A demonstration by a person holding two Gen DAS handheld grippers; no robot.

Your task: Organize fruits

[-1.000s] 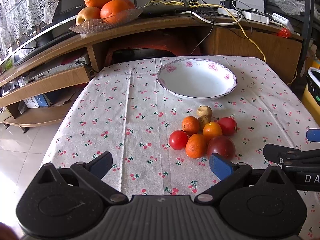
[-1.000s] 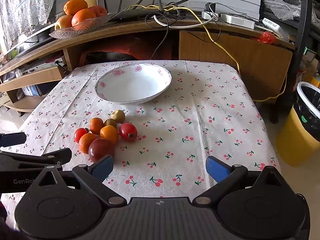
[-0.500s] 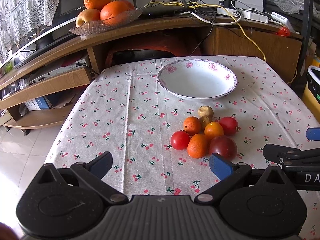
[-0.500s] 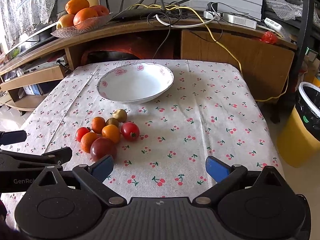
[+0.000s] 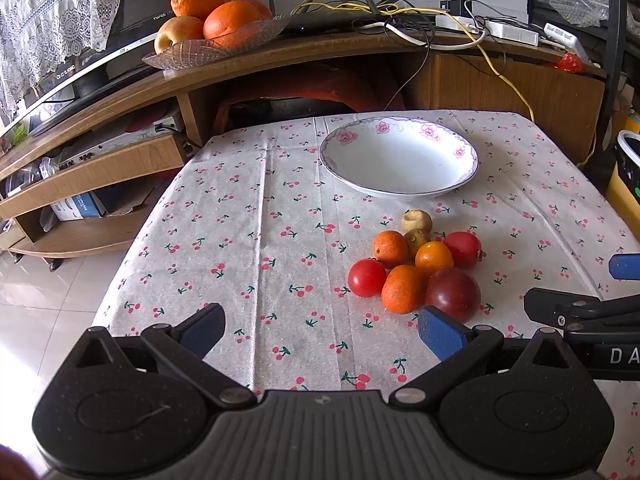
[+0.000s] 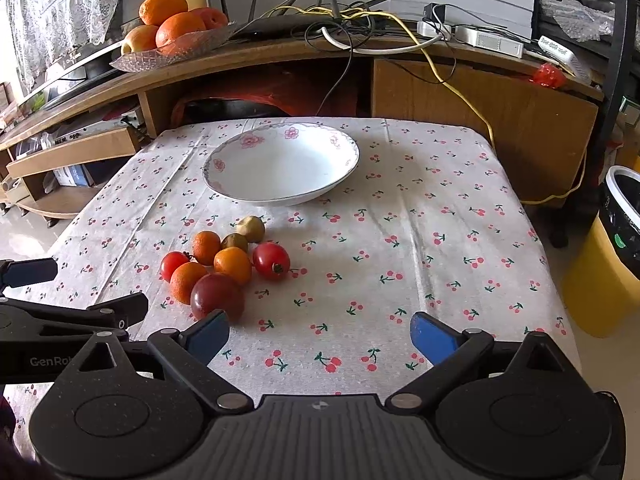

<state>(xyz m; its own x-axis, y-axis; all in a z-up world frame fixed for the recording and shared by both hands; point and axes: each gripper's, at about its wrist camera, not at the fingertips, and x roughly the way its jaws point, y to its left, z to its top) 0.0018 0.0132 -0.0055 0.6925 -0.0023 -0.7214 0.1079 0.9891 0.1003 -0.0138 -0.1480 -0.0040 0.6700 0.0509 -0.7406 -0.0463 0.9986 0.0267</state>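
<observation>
Blue pads tip both tools: the left gripper (image 5: 320, 330) and the right gripper (image 6: 319, 334) each hang low over the near edge of the table (image 6: 460, 208) with their jaws spread wide and nothing between them. Just beyond them, on the cherry-print cloth (image 5: 240, 220), the fruits lie in one tight cluster. A dark red plum (image 6: 217, 297) lies nearest, just beyond the right gripper's left pad. Touching it are two small oranges (image 5: 401, 289), with a red tomato (image 5: 367, 277) on the left of the cluster and another tomato (image 6: 271, 260) on the right. A third small orange and two brownish little fruits (image 6: 251, 228) lie at the cluster's far side. Farther on stands an empty white bowl (image 6: 224, 156) with pink flowers on its rim. Beyond the table, a wooden shelf (image 5: 360, 46) carries a glass dish (image 5: 188, 51) of large oranges.
</observation>
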